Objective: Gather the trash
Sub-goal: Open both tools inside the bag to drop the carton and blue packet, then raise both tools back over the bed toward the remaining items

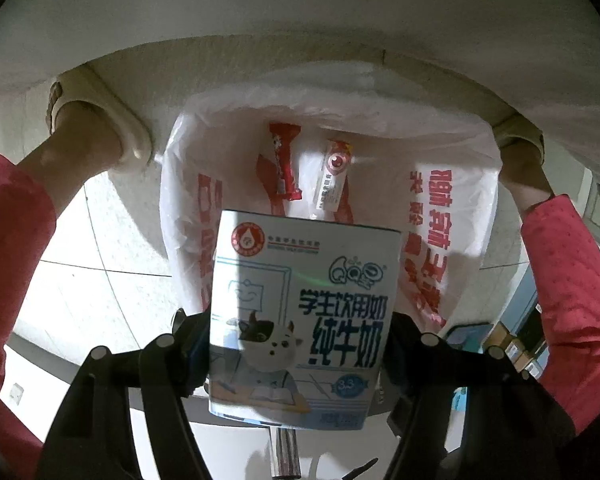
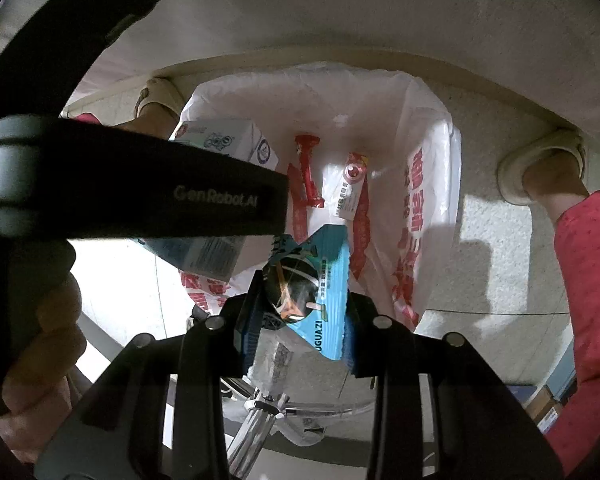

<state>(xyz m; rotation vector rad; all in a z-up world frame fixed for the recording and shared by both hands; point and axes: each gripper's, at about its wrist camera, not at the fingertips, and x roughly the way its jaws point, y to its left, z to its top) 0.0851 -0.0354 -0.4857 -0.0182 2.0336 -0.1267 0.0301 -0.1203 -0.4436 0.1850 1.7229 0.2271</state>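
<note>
My left gripper [image 1: 296, 340] is shut on a white and blue milk carton [image 1: 300, 312] and holds it above an open white plastic bag with red print [image 1: 452, 208]. A red wrapper [image 1: 284, 164] and a white and pink stick packet [image 1: 334, 176] lie inside the bag. My right gripper [image 2: 300, 312] is shut on a crumpled blue snack wrapper [image 2: 328, 284] over the same bag [image 2: 424, 184]. In the right wrist view the left gripper's black body [image 2: 140, 184] crosses the left side, with the carton [image 2: 220, 140] in it.
The bag lies on a pale speckled floor [image 1: 260, 20]. The person's feet in cream slippers [image 1: 100, 120] stand on either side of it, with red trouser legs [image 1: 572, 300]. A chrome post [image 2: 256, 420] shows below the right gripper. Boxes [image 1: 512, 348] sit at the right.
</note>
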